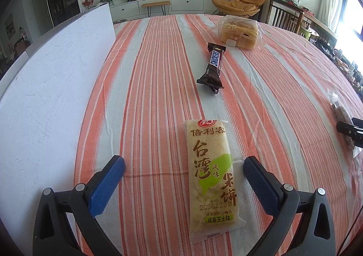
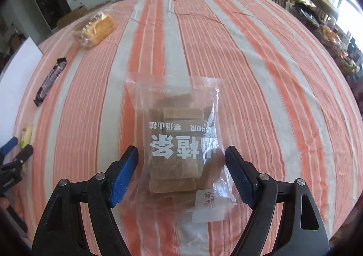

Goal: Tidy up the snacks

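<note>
The clear bag of brown bars (image 2: 179, 142) lies flat on the striped desk (image 2: 272, 74), directly between the right claw (image 2: 181, 174) pads, which stand apart and untouching. It looks light, crinkly and slippery; pinching across the packed bars should hold best. The left claw (image 1: 183, 176) gapes around a rice cracker pack (image 1: 211, 178).

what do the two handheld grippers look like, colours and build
Both match: the left gripper and right gripper each have two black plastic fingers built as triangular frames with cut-out holes, silver round rivets at the joints, and blue dimpled rubber pads on the inner faces. No cables or sleeves show.
</note>
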{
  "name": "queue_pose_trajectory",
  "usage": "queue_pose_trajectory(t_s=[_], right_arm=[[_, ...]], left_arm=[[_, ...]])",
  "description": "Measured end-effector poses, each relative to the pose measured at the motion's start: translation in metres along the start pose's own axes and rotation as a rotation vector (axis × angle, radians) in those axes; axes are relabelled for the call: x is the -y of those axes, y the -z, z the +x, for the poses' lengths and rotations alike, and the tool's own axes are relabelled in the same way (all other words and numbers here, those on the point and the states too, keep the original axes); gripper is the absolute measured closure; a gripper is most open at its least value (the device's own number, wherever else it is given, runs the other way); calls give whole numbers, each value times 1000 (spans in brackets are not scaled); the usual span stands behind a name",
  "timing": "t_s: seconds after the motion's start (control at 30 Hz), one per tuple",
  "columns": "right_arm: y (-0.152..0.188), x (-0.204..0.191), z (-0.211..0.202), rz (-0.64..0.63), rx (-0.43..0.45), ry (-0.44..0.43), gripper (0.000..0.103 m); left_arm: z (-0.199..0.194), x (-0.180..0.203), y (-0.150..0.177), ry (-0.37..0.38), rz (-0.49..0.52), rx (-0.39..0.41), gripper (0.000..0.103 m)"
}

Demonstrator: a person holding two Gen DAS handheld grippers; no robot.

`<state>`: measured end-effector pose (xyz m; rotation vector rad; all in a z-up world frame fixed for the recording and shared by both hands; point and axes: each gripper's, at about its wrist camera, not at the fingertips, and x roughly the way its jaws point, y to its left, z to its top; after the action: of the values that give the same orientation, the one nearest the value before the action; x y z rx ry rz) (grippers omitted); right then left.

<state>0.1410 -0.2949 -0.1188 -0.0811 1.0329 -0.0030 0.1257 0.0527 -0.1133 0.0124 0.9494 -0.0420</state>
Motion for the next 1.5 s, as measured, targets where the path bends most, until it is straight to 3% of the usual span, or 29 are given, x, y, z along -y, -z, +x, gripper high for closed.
queue_pose_trajectory(t_s=[0.1, 0.2, 1.5], right_arm=[[8, 12, 5, 109, 32, -39, 10], [16, 16, 3, 120, 97, -17, 8], [17, 13, 0, 137, 108, -5, 8]], left_arm=[[0, 0, 1, 0, 0, 0, 0], [0, 0, 1, -1, 0, 0, 0], [0, 0, 1, -2, 0, -1, 0]])
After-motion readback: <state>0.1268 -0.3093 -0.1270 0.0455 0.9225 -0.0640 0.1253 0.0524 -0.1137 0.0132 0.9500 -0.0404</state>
